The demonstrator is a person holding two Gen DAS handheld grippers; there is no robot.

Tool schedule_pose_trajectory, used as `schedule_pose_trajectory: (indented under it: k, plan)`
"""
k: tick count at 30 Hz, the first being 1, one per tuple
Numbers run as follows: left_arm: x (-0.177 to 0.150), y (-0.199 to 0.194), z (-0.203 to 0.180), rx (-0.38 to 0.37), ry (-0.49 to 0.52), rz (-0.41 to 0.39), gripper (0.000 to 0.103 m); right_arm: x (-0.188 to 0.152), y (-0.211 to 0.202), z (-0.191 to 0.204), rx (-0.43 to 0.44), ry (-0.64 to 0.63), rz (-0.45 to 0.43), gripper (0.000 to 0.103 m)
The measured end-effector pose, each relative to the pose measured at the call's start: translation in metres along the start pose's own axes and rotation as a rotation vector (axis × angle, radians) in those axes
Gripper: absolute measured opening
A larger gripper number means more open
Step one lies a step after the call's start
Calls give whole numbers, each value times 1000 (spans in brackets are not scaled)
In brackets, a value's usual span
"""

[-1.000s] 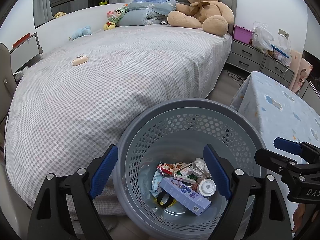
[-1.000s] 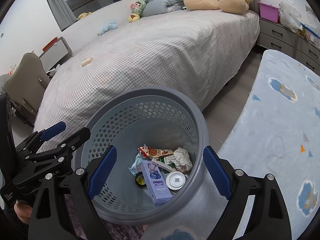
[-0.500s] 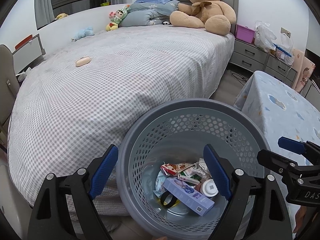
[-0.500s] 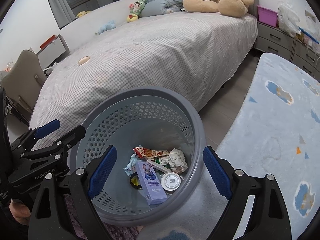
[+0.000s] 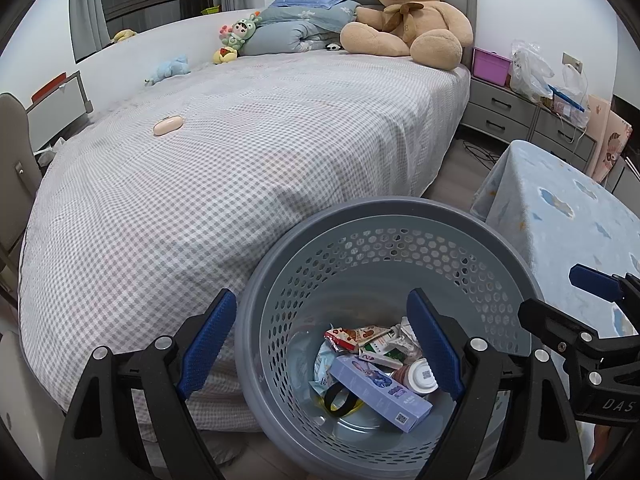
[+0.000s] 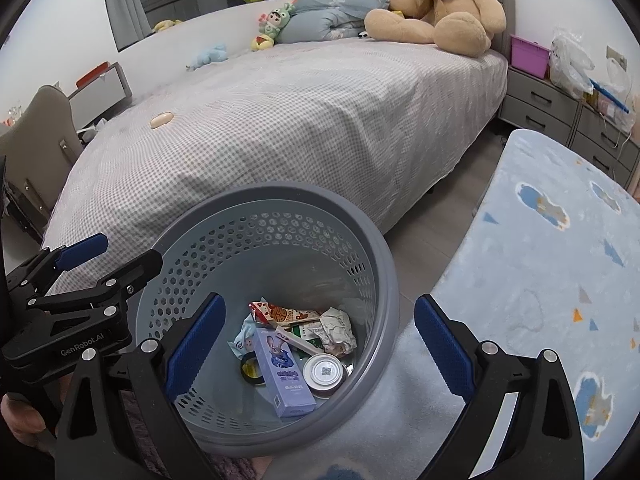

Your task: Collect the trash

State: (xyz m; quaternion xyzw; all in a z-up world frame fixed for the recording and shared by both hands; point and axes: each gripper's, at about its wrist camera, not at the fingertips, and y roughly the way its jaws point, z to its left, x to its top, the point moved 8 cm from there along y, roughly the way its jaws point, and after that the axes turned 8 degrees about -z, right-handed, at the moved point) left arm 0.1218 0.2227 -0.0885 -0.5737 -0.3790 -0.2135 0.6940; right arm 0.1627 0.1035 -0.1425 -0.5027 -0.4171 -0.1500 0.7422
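A grey perforated basket stands against the bed's side, below both grippers. Inside lie a purple carton with a cartoon rabbit, a round white lid, a red snack wrapper, crumpled paper and a black tape ring. My left gripper is open over the basket's left rim, with nothing pressed between its pads. My right gripper straddles the right rim; its jaws are opening and hold nothing.
A bed with a grey checked cover fills the left and middle; a small pink case, plush toys and a big teddy bear lie on it. A blue patterned cloth covers a surface at right. Grey drawers stand behind.
The right gripper's fingers have spread a little wider. Both views have shifted slightly; the basket and its contents stay as they were.
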Motion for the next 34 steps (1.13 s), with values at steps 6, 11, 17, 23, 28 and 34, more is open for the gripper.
schedule_pose_trajectory:
  k: [6, 11, 17, 23, 28, 34]
  plan:
    - [0, 0, 0, -1, 1, 2, 83, 0, 0, 0, -2, -3, -3, 94]
    - [0, 1, 0, -1, 1, 4, 83, 0, -1, 2, -2, -7, -4, 94]
    - [-1, 1, 1, -3, 0, 4, 83, 0, -1, 2, -2, -7, -5, 94]
    - [-1, 1, 1, -4, 0, 5, 83, 0, -1, 3, -1, -7, -5, 94]
    - [-1, 2, 1, -4, 0, 5, 83, -1, -1, 5, 0, -10, -5, 94]
    - [-1, 2, 1, -4, 0, 5, 83, -1, -1, 5, -1, -10, -5, 94]
